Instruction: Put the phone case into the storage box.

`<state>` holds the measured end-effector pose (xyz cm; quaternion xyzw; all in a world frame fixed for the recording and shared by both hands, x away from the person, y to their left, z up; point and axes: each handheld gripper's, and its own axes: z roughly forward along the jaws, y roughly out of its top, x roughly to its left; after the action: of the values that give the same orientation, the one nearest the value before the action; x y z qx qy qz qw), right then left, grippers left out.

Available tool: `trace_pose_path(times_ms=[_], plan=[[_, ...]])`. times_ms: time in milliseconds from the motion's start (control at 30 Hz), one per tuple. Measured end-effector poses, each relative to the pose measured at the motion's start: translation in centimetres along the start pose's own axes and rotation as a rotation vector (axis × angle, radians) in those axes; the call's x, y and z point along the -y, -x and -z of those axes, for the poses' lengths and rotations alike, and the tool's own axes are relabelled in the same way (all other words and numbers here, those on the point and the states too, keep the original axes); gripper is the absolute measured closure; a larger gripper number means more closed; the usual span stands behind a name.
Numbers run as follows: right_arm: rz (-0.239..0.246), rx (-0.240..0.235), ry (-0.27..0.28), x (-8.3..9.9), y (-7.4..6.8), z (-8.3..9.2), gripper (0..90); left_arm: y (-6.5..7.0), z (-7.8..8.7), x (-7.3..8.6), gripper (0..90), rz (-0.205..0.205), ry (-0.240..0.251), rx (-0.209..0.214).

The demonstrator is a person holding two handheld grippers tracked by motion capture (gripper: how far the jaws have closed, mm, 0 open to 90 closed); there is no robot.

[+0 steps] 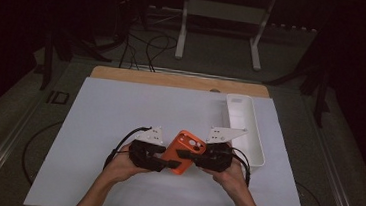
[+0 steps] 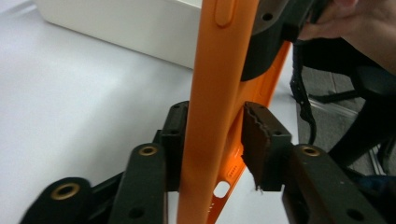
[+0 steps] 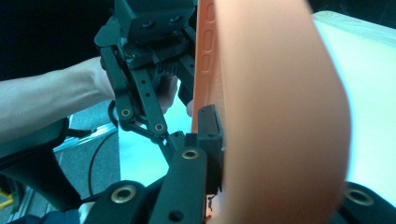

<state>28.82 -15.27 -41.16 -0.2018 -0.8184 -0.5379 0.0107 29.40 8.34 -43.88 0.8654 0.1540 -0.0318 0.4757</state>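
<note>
Orange phone case [image 1: 182,152]: held above the white desk [image 1: 118,127] near its 6 o'clock edge, tilted, between both tools. Left tool [image 1: 163,162]: applied at the case's 7 o'clock end; case edge lies between the jaws, one pad touching, the other just apart. Right tool [image 1: 186,155]: clamped on the case. White tray [image 1: 259,150]: at 3 o'clock.

White table top [image 1: 118,127], wooden strip [image 1: 173,79] along far edge. Long white tray [image 1: 255,139] lies on it at right, running front to back. Grey floor around, black cables [image 1: 148,47] trailing beyond the far edge.
</note>
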Motion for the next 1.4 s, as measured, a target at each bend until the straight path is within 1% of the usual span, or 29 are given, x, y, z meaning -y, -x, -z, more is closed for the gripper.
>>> trace_pose_path(times_ms=[33,67,100,133,200,267,300,367,400,433,467,500,533,567,667,800,867,900,1033,1200,1333,1400], plan=[[0.000,0.000,0.000,0.00,0.00,0.00,87.2,0.00,0.00,0.00,67.6,0.000,0.000,0.000],[0.002,-0.005,-0.002,0.01,0.04,0.01,87.0,0.06,0.01,0.02,67.6,-0.005,0.000,0.007],[0.002,-0.012,-0.002,0.01,0.10,0.04,86.7,0.07,0.03,0.05,69.6,-0.007,0.001,0.013],[0.000,-0.024,0.004,0.01,0.23,0.14,85.6,0.03,0.10,0.15,73.6,-0.012,0.013,0.035],[-0.003,-0.034,0.010,0.03,0.36,0.21,83.5,-0.03,0.15,0.24,77.9,-0.014,0.019,0.053],[-0.010,-0.047,0.008,0.07,0.48,0.25,80.5,-0.10,0.16,0.31,81.4,-0.011,0.024,0.054],[-0.010,-0.047,0.008,0.07,0.48,0.25,80.5,-0.10,0.16,0.31,84.2,-0.011,0.024,0.054],[-0.013,-0.051,0.007,0.08,0.52,0.21,76.1,-0.09,0.13,0.36,85.2,-0.017,0.023,0.053],[-0.025,-0.049,0.002,0.11,0.56,0.16,73.5,-0.04,0.11,0.36,85.5,-0.021,0.021,0.047],[-0.025,-0.049,0.002,0.11,0.56,0.16,73.5,0.00,0.10,0.35,85.5,-0.023,0.019,0.043],[-0.030,-0.046,0.002,0.13,0.61,0.12,70.2,0.05,0.09,0.33,85.6,-0.025,0.017,0.041],[-0.030,-0.046,0.002,0.13,0.61,0.12,70.2,0.05,0.09,0.33,85.7,-0.025,0.017,0.041],[-0.033,-0.034,0.000,0.15,0.64,0.07,67.0,0.08,0.07,0.33,85.7,-0.026,0.014,0.036],[-0.036,-0.023,-0.002,0.17,0.68,-0.04,60.4,0.06,0.07,0.33,85.7,-0.024,0.014,0.030],[-0.039,-0.004,-0.011,0.14,0.52,-0.24,49.3,0.00,0.13,0.35,85.8,-0.024,0.015,0.016],[-0.044,0.020,-0.028,0.16,0.42,-0.48,37.2,0.06,0.27,0.35,85.8,-0.027,0.018,-0.005],[-0.050,0.036,-0.028,0.17,0.42,-0.52,33.7,0.05,0.32,0.38,85.8,-0.024,0.022,-0.012],[-0.052,0.042,-0.026,0.17,0.43,-0.53,29.2,0.04,0.33,0.39,85.8,-0.024,0.022,-0.019],[-0.058,0.090,-0.025,0.19,0.35,-0.57,15.4,0.00,0.38,0.44,85.8,-0.022,0.023,-0.039],[-0.073,0.118,-0.015,0.20,0.34,-0.37,10.6,0.02,0.41,0.49,85.7,-0.020,0.030,-0.057],[-0.074,0.130,-0.013,0.20,0.30,-0.28,9.7,0.01,0.46,0.50,85.7,-0.015,0.030,-0.071],[-0.073,0.138,-0.002,0.20,0.28,-0.13,9.1,0.00,0.46,0.52,85.7,-0.014,0.029,-0.076]])
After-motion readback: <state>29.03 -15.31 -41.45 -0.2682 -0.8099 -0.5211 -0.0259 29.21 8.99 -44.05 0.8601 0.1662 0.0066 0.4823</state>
